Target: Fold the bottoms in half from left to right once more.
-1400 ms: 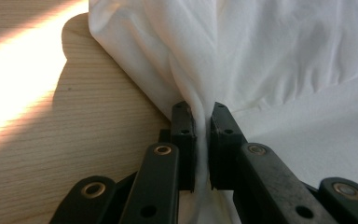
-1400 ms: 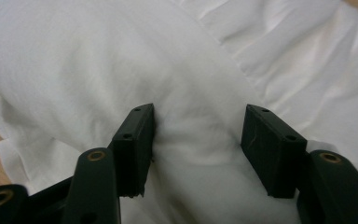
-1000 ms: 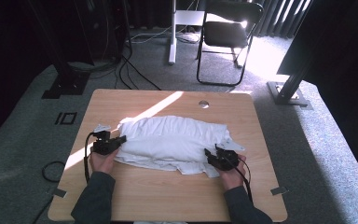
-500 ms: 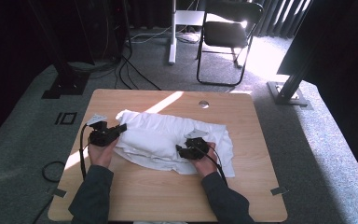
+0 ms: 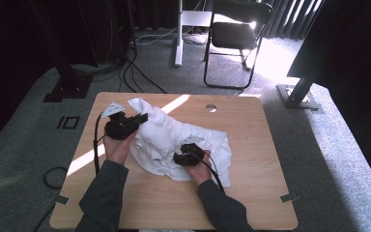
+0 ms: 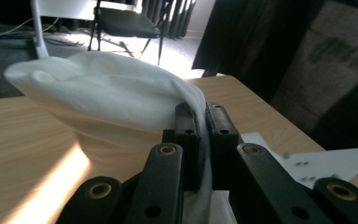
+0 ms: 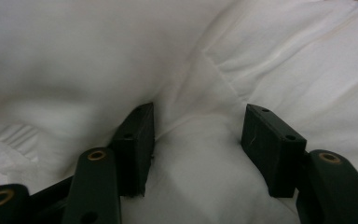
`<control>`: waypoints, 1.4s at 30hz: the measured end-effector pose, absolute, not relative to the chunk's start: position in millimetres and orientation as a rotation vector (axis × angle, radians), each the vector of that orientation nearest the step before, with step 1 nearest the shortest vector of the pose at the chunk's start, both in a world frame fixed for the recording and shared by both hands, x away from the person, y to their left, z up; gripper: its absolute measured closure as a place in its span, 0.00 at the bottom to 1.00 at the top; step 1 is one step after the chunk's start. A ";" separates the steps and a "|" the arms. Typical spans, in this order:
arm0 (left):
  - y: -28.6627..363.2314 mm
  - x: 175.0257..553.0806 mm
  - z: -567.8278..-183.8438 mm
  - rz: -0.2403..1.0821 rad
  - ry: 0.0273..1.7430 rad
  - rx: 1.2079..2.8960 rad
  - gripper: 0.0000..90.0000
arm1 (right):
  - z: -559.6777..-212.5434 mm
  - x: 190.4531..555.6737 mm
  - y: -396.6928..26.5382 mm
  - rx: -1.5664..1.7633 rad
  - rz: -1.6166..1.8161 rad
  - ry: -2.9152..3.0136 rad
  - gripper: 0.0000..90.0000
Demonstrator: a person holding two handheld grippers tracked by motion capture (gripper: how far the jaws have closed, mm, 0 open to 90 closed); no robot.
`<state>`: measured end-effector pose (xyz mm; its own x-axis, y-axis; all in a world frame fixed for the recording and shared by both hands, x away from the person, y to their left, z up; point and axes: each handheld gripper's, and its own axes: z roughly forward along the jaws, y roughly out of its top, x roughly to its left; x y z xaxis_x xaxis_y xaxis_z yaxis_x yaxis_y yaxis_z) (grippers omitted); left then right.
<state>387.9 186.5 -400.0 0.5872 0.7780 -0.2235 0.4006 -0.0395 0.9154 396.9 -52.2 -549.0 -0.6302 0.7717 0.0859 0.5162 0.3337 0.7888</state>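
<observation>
A white cloth (image 5: pixel 174 135) lies crumpled on the wooden table (image 5: pixel 251 159). My left gripper (image 5: pixel 142 117) is shut on its left edge and holds that edge raised off the table. In the left gripper view the fabric (image 6: pixel 107 93) billows out from the pinched jaws of the left gripper (image 6: pixel 198 121). My right gripper (image 5: pixel 178 157) rests on the cloth's front middle and points left. In the right gripper view the jaws of the right gripper (image 7: pixel 198 140) stand apart, sunk in the cloth (image 7: pixel 284 56). A soft fold lies between them, unpinched. These jaws have just been closing a little.
A black chair (image 5: pixel 236 34) and a white post (image 5: pixel 178 34) stand on the carpet beyond the table. A dark stand base (image 5: pixel 302 94) sits at the right. A round hole (image 5: pixel 211 108) marks the table's far side. Cables trail over the floor at the back left.
The left gripper has risen and carried the cloth's left edge up and back. The right gripper has slid left over the cloth, which has bunched together.
</observation>
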 end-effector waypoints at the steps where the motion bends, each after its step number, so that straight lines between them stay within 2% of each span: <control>1: 180.6 388.2 -399.8 0.412 0.983 1.670 0.96 | -548.3 396.2 -38.5 1.140 1.192 2.304 0.48; 3: 169.8 389.9 -402.2 0.417 0.967 1.709 0.96 | -547.3 396.0 -33.0 1.129 1.205 2.324 0.48; 5: 164.9 390.6 -405.8 0.421 0.966 1.731 0.96 | -541.2 394.7 -30.1 1.105 1.233 2.367 0.43; 8: 165.3 390.4 -409.3 0.413 0.962 1.730 0.96 | -521.8 382.4 -47.1 1.027 1.308 2.313 0.35; 9: 166.1 390.3 -409.8 0.413 0.965 1.731 0.96 | -512.4 376.1 -68.3 0.987 1.284 2.224 0.33; 11: 166.6 389.9 -410.5 0.412 0.968 1.734 0.96 | -511.9 376.2 -78.5 1.000 1.260 2.201 0.33; 14: 161.8 387.6 -410.0 0.413 0.957 1.742 0.96 | -529.3 388.3 -97.7 1.112 1.137 2.230 0.32; 16: 157.4 386.4 -408.9 0.409 0.939 1.747 0.96 | -549.0 396.3 -95.1 1.175 1.116 2.302 0.33; 18: 150.1 385.0 -406.7 0.410 0.920 1.760 0.96 | -553.6 396.7 -86.0 1.187 1.113 2.307 0.35; 25: 120.6 384.1 -408.9 0.418 0.866 1.839 0.96 | -552.8 396.3 -59.5 1.086 1.157 2.402 0.36; 26: 115.8 383.6 -414.8 0.414 0.857 1.866 0.96 | -545.5 392.1 -65.3 1.063 1.181 2.407 0.32; 29: 113.1 382.3 -420.8 0.402 0.846 1.879 0.96 | -533.8 383.1 -86.1 1.062 1.229 2.332 0.32; 31: 109.0 381.4 -427.1 0.380 0.838 1.885 0.96 | -523.1 379.7 -128.5 1.154 1.164 2.193 0.37; 32: 105.8 380.3 -430.1 0.372 0.837 1.891 0.96 | -523.1 379.7 -128.5 1.154 1.164 2.193 0.37; 33: 101.9 378.7 -433.4 0.364 0.830 1.895 0.96 | -524.6 384.3 -148.9 1.223 1.085 2.181 0.37; 36: 88.4 371.4 -445.4 0.340 0.794 1.923 0.95 | -534.7 388.1 -162.5 1.246 1.031 2.196 0.37; 42: 69.8 359.7 -464.1 0.298 0.745 1.973 0.95 | -552.1 400.0 -153.1 1.234 0.924 2.248 0.39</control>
<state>359.7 69.8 -464.1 0.7828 0.6145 -0.0980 0.3770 -0.3432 0.8603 400.0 -153.1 -552.1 -0.5220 0.8520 -0.0391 0.5781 0.3872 0.7182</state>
